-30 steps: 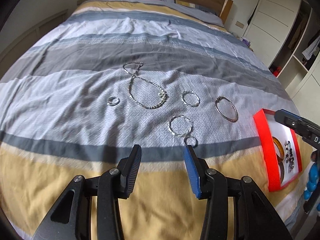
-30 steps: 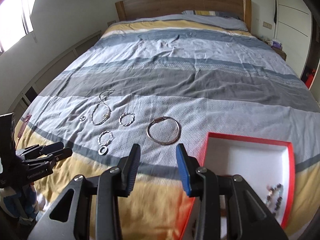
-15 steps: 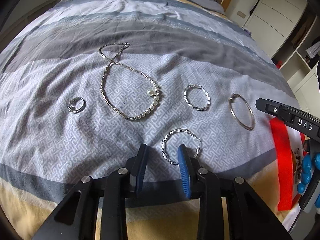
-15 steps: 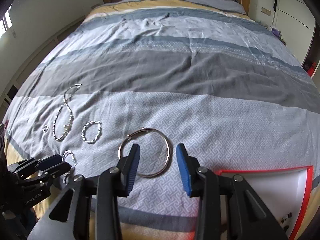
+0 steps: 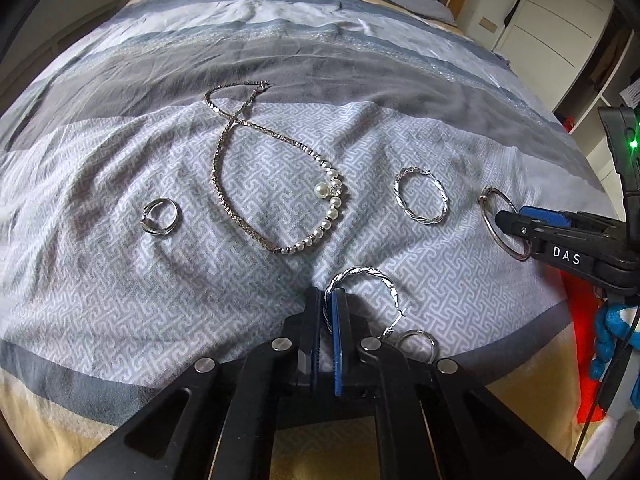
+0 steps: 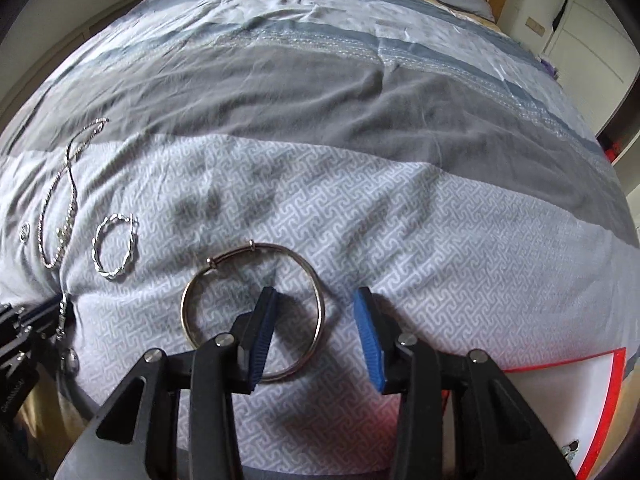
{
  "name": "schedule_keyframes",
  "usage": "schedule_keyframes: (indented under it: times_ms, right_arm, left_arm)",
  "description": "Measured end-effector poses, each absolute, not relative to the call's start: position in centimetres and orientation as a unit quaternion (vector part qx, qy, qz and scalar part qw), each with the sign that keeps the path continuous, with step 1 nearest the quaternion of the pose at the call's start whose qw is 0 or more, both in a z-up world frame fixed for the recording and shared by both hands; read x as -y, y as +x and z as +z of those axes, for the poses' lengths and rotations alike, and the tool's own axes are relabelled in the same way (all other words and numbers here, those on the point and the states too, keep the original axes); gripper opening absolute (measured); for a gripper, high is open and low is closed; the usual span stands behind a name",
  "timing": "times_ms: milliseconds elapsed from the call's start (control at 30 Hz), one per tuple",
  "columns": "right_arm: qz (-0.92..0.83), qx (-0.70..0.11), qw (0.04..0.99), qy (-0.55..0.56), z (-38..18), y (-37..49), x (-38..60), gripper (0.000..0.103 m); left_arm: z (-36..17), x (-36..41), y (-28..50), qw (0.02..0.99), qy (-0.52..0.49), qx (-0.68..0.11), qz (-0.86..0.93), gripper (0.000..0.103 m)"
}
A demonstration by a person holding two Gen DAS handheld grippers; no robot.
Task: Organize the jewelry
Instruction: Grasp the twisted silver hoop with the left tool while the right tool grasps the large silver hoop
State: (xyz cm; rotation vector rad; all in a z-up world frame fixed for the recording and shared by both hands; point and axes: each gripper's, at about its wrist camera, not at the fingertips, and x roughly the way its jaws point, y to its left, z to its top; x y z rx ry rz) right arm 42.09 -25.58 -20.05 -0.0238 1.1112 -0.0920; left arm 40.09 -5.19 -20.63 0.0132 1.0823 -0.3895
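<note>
At the lower centre of its own view the left gripper point(image 5: 327, 312) is pinching its jaws together, while the right gripper point(image 6: 316, 312), also lower centre of its view, is closing with jaws apart, pointing steeply down.

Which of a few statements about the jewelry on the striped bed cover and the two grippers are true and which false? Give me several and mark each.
1. The left gripper is shut on the twisted silver hoop earring. True.
2. The right gripper has lifted the plain thin metal bangle off the bed. False: the bangle lies flat on the striped bed cover, one finger inside its ring, jaws closing around its rim.
3. The pearl and silver chain necklace lies untouched. True.
4. The red-rimmed white tray sits left of the bangle. False: it is on the right.
</note>
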Motion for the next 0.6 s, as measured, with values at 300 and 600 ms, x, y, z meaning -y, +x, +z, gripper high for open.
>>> schedule_keyframes:
  times_ms: [300,600]
  right_arm:
    - [-0.035,-0.496,0.867,0.005,-18.4,40.9,26.3,0.004]
    - [-0.004,-0.452,0.892,0.03,-15.2,38.7,26.1,0.004]
  left_arm:
    - [-19.7,4.4,38.8,0.854,-0.003,-0.491,-0.172,0.004]
    - [-18.2,3.2,37.3,0.863,-0.007,-0.479,-0.161,0.004]
